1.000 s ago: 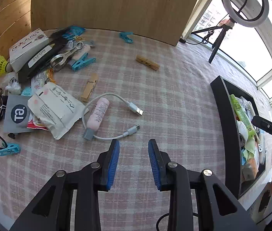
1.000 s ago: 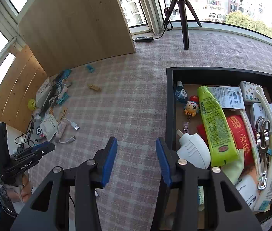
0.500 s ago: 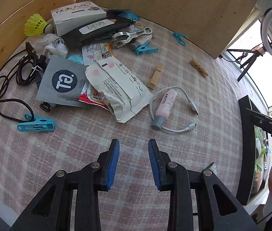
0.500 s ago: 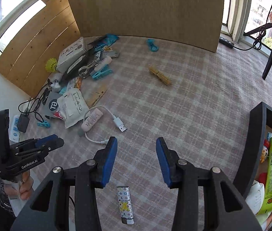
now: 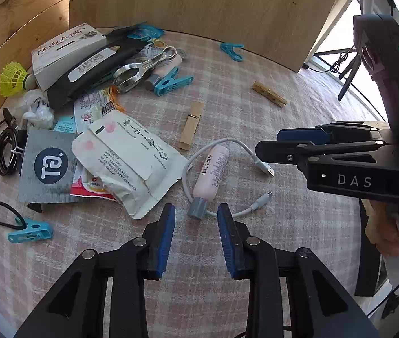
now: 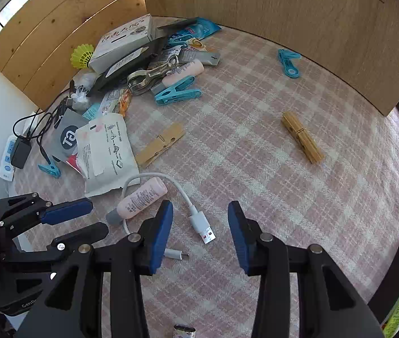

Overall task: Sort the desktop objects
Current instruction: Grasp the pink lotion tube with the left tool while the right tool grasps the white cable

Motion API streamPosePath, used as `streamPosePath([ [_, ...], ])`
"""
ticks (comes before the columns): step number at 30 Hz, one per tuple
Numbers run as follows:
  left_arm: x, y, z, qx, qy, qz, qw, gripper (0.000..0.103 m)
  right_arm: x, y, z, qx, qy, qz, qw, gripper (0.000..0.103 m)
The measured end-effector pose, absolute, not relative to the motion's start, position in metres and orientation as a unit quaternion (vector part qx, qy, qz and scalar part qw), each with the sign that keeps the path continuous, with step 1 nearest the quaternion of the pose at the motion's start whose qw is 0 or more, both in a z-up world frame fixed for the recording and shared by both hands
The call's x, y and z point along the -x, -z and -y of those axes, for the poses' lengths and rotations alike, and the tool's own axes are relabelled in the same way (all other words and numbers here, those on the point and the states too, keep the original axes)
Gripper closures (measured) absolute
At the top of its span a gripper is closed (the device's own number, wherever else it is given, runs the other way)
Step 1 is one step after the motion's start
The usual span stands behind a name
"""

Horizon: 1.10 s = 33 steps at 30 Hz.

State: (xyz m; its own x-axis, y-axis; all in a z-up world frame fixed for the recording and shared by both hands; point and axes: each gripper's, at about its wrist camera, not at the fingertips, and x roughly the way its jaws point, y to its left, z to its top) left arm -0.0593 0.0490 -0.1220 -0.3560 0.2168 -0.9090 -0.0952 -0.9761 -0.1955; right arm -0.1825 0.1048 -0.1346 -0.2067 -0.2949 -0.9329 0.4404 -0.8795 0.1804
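Both tongs stand apart, gripping nothing. The left tongs (image 5: 196,236) hover just short of the pink tube (image 5: 212,173) — its grey cap lies nearest, between the blue pads. The right tongs (image 6: 200,235) frame the white cable (image 6: 200,224) looped around that tube, its USB plug between the pads. A wooden clothespin (image 6: 160,148) lies beyond the tube on the bench (image 6: 284,197).

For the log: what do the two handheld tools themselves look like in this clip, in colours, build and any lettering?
Both match: the left tool and right tool have black angular plastic bodies, silver round rivets and flat blue ribbed pads on two straight fingers. Seen from the side, the right tool shows white "DAS" lettering, and a dark housing above it carries a small green light. The left tool's body bears white "Gen..." lettering, partly cut off. A bare hand grips the right one.
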Motion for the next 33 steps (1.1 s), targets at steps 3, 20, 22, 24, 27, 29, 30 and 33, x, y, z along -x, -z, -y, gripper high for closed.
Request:
streamPosePath([
  [3,0.069,0.127,-0.06,0.562,-0.82,0.032,0.103,0.073,0.185,0.14,-0.101,-0.585,0.77,-0.071,0.243,0.068],
  [20,0.087,0.14,-0.081,0.552,-0.824,-0.023,0.129,0.084,0.196,0.157,-0.077,-0.584,0.754,-0.115,0.278,0.091],
  [22,0.087,0.139,-0.079,0.553,-0.822,-0.016,0.135,0.084,0.197,0.156,-0.079,-0.587,0.753,-0.11,0.278,0.092],
  [24,0.085,0.139,-0.075,0.556,-0.82,-0.004,0.133,0.084,0.198,0.156,-0.082,-0.588,0.753,-0.105,0.275,0.095],
  [27,0.082,0.132,-0.069,0.553,-0.822,0.024,0.132,0.084,0.198,0.155,-0.088,-0.589,0.758,-0.095,0.264,0.097],
  [29,0.081,0.127,-0.065,0.55,-0.823,0.045,0.133,0.084,0.197,0.154,-0.092,-0.587,0.763,-0.092,0.255,0.099],
  [30,0.081,0.125,-0.064,0.548,-0.824,0.056,0.134,0.084,0.196,0.154,-0.095,-0.587,0.765,-0.085,0.252,0.099],
  [33,0.076,0.114,-0.059,0.539,-0.828,0.075,0.132,0.084,0.192,0.152,-0.105,-0.582,0.774,-0.063,0.242,0.099],
])
